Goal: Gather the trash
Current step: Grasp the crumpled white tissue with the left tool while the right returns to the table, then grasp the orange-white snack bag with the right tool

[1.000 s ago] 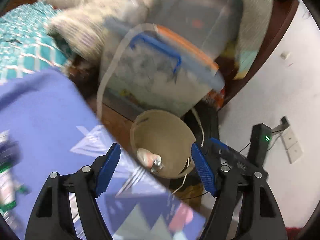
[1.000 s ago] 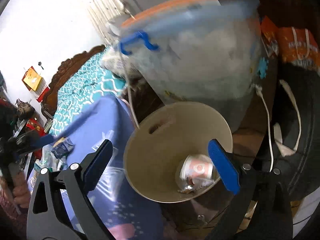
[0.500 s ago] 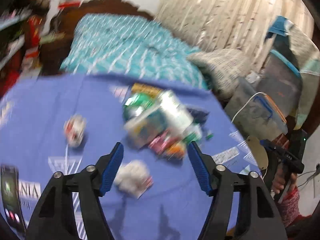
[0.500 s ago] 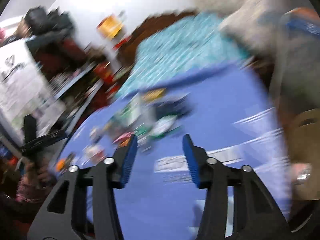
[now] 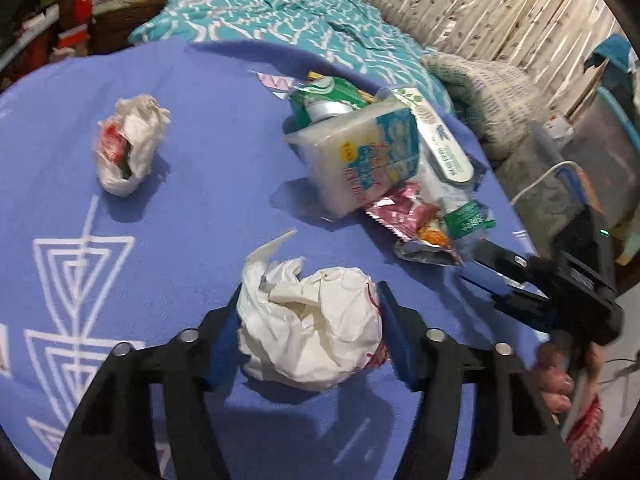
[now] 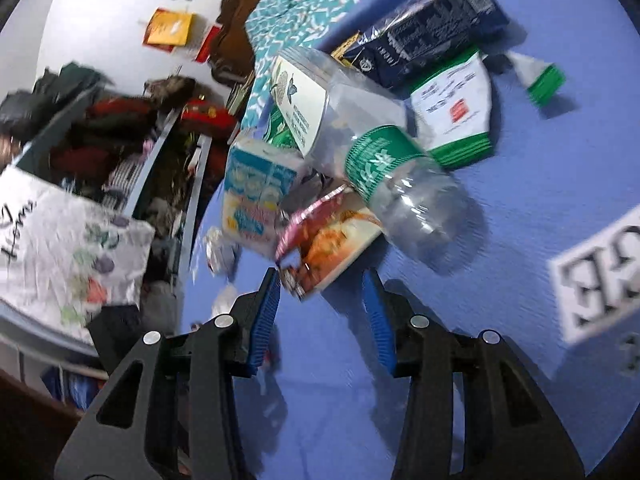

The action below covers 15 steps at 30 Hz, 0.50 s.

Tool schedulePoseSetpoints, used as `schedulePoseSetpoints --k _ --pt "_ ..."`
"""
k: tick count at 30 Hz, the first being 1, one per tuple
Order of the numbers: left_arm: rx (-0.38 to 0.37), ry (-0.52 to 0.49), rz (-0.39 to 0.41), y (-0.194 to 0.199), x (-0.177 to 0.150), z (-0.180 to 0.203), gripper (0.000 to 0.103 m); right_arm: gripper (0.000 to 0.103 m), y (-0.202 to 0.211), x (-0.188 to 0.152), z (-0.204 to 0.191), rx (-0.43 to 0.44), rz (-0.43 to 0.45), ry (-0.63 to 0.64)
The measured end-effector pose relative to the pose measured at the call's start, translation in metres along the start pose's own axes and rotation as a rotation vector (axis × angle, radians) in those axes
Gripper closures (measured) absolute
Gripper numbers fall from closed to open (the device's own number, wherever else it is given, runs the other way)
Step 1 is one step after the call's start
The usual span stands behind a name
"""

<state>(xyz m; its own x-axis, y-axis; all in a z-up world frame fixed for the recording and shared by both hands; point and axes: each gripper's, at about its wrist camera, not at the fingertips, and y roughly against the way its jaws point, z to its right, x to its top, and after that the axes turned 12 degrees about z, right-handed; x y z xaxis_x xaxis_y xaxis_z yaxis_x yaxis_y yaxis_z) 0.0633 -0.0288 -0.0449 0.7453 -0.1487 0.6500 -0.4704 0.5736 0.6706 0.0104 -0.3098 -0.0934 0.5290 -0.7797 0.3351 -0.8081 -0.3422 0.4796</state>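
Both tongs swung from bin to blue surface. Left tongs, just closing, straddle crumpled paper, lower centre; contact unclear. Right tongs half open, empty, below pink wrapper. Squeeze paper's middle firmly before lifting.

A blue cloth with white geometric prints covers the bench under me. On it lie a crumpled white paper ball, a wadded plastic bag, and a heap: milk carton, clear bottle, pink snack wrapper.
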Motion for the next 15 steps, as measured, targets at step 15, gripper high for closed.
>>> schedulePoseSetpoints --k 15 --pt "-0.166 0.028 0.033 0.06 -0.007 0.027 0.057 0.089 0.062 -0.08 -0.003 0.184 -0.134 -0.012"
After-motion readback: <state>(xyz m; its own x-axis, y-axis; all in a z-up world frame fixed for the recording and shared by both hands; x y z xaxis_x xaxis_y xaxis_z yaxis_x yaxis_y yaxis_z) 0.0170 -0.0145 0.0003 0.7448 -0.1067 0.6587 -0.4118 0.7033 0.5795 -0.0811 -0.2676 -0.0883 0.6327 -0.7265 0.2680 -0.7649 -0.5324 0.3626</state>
